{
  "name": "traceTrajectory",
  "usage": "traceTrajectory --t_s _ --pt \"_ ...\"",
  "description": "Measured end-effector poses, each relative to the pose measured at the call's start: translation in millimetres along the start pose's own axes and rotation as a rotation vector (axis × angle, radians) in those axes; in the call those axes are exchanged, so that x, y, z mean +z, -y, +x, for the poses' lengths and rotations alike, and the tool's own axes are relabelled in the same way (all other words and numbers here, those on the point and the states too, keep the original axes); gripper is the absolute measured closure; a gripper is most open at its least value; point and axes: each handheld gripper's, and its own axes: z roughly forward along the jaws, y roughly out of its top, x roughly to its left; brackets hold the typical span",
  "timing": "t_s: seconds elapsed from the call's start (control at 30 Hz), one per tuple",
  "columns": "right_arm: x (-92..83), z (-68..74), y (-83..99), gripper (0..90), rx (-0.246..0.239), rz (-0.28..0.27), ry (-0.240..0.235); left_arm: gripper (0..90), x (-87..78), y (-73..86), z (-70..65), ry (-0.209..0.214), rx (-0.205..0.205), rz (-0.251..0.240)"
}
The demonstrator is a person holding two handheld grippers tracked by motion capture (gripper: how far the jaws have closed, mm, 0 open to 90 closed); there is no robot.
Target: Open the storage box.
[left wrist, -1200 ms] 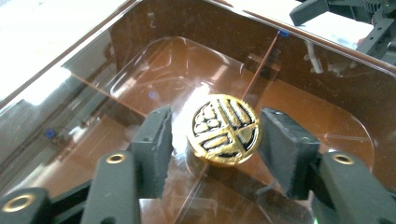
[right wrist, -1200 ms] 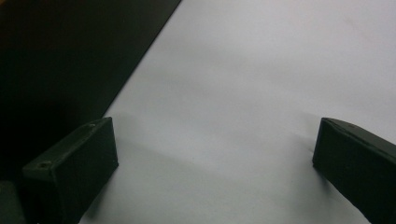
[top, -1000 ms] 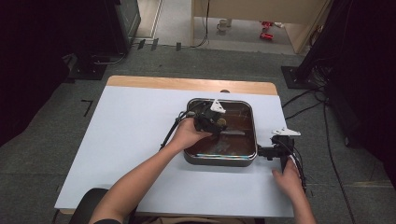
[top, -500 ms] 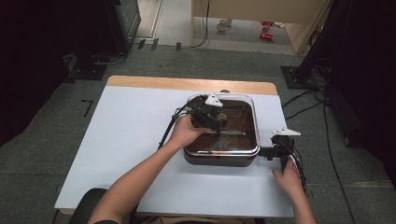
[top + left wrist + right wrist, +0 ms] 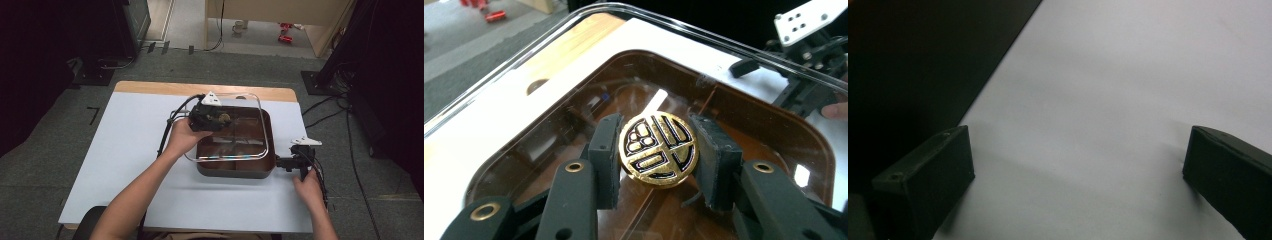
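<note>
A dark brown square pan (image 5: 235, 169) sits on the white table top (image 5: 125, 150), right of the middle. Its clear glass lid (image 5: 264, 131) hangs tilted above it, with the far side higher than the pan's rim. My left gripper (image 5: 216, 118) is shut on the lid's round gold knob (image 5: 659, 150), one pad on each side. My right gripper (image 5: 296, 162) rests low beside the pan's right side, at a short black handle (image 5: 280, 162). Its jaws (image 5: 1078, 160) stand wide open over bare table, with nothing between them.
The table's wooden back edge (image 5: 160, 88) shows behind the pan. The left half of the table is bare white. Grey floor surrounds the table, with dark stands (image 5: 330, 75) and cables at the back corners. In the left gripper view the right gripper (image 5: 809, 60) stands beyond the lid.
My left gripper has risen and drifted toward the back of the table with the lid, which has come up off the pan and tilted. The right gripper has stayed put.
</note>
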Motion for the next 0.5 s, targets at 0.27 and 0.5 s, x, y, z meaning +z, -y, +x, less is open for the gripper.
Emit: traceTrajectory --t_s 0.27,0.5 --pt "0.0 0.1 0.0 0.0 0.001 0.000 0.000 58.9 -23.6 15.9 18.1 -0.072 -0.040 0.014" --pt "0.0 0.1 -0.1 0.0 0.002 0.001 0.000 59.0 -45.0 30.9 34.0 -0.118 -0.098 0.008"
